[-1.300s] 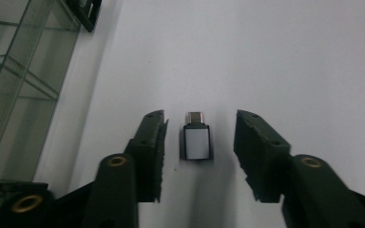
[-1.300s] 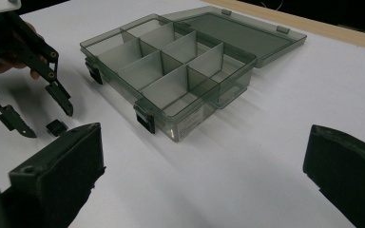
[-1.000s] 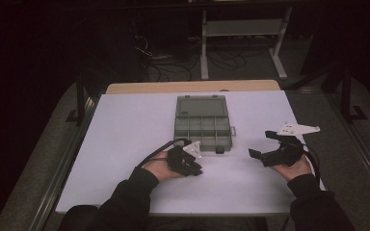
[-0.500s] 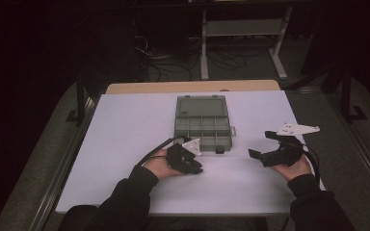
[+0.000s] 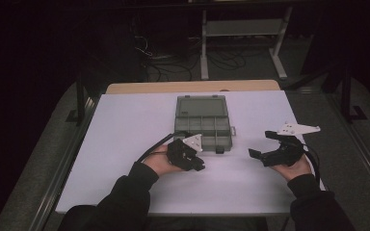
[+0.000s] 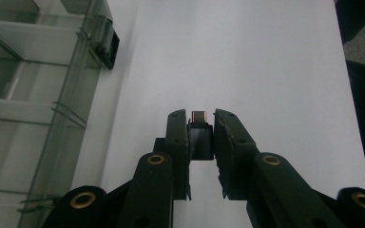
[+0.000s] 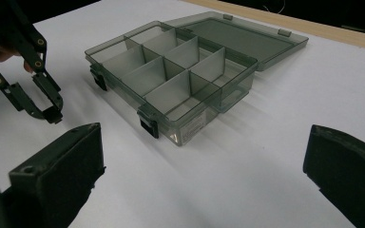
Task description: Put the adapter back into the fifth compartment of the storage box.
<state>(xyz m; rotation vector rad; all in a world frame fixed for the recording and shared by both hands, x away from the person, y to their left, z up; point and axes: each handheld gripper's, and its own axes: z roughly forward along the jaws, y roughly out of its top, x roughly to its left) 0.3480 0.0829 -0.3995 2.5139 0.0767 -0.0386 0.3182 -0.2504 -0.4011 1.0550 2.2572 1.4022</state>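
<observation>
At about 7 o'clock from the compartment box (image 5: pixel 204 121), the left gripper (image 5: pixel 196 165) is clenched on a small black adapter with a metal plug tip (image 6: pixel 199 134), held just above the white surface (image 5: pixel 125 130) beside the box's near edge. The box sits at the surface's centre, lid laid open toward 12 o'clock, and all its visible compartments look empty. So the pick-up seems done; carrying the adapter over a compartment and dropping it remains. At 4 o'clock from the box, the right gripper (image 5: pixel 259 144) rests released, jaws wide apart with nothing between them. The left gripper view reveals the adapter itself, too small to make out from above; the right gripper view shows the dividers and front latches (image 7: pixel 149 127) clearly.
</observation>
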